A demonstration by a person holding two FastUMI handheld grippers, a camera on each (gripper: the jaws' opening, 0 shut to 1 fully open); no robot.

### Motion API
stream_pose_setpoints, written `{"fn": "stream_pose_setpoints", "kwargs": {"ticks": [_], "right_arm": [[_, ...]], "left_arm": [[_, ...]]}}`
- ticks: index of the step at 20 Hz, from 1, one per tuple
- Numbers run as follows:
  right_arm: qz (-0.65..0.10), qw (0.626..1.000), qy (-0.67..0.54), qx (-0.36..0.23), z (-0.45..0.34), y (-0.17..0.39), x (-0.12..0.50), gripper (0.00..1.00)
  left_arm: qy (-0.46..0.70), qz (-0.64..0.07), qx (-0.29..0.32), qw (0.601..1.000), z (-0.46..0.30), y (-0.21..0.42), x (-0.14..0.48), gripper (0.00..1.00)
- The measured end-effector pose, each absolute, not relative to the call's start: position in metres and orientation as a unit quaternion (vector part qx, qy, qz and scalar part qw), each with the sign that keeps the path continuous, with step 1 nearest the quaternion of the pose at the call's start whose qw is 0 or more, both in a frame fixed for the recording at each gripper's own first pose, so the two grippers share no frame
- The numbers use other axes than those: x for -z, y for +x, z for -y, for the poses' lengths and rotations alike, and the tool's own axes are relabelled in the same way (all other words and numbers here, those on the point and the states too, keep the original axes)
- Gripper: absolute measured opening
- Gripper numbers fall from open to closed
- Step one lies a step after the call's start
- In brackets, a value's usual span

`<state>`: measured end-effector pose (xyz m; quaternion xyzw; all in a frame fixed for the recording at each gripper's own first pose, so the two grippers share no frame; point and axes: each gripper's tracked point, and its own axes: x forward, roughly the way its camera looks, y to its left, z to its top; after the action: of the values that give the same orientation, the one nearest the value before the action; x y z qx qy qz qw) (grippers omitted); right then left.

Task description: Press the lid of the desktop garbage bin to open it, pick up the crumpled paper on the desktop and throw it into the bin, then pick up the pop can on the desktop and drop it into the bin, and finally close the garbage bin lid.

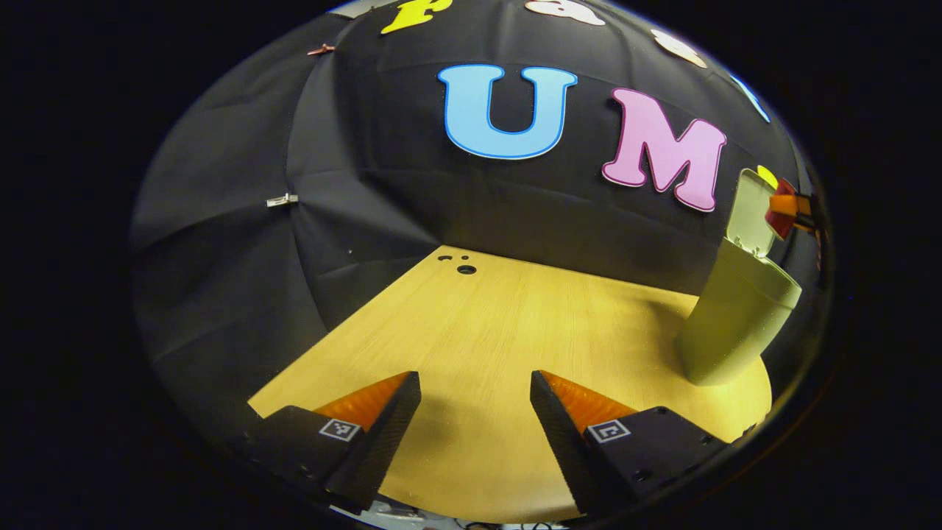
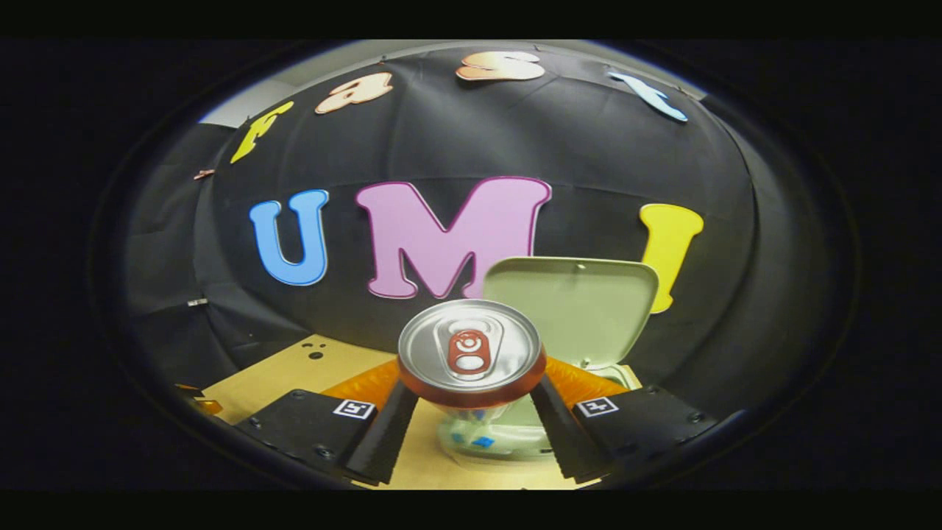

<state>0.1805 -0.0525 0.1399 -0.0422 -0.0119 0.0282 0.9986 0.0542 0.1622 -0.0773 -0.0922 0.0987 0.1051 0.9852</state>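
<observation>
In the right gripper view, the right tongs (image 2: pixel 471 412) pinched the pop can (image 2: pixel 471 353), one finger pressed against each side of it. The can stood upright with its silver top and pull tab facing the camera, and it hung directly above the mouth of the garbage bin (image 2: pixel 500 442). The bin's lid (image 2: pixel 570 309) stood raised behind the can. Inside the bin, below the can, something pale with blue marks showed, too blurred to identify. No brand or writing could be read on the can's top or on the bin. Small square black-and-white markers sat on the bodies of both tongs.

In the left gripper view, the left tongs (image 1: pixel 475 401) were spread wide with nothing between them, hovering over bare wood of the table (image 1: pixel 508 331). The pale green bin (image 1: pixel 736 316) stood near the table's far right edge, its lid (image 1: pixel 751 210) tilted up, and the other gripper (image 1: pixel 787 210) showed just beside that lid. A few dark holes (image 1: pixel 460 263) marked the table's far corner.
</observation>
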Motion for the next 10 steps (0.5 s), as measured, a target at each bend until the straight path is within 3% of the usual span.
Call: {"fn": "stream_pose_setpoints", "kwargs": {"ticks": [10], "right_arm": [[-0.032,0.999,-0.040,-0.012,0.103,0.204,-0.095,0.83]], "left_arm": [[-0.106,-0.113,-0.069,0.986,-0.093,0.087,0.070,0.96]]}}
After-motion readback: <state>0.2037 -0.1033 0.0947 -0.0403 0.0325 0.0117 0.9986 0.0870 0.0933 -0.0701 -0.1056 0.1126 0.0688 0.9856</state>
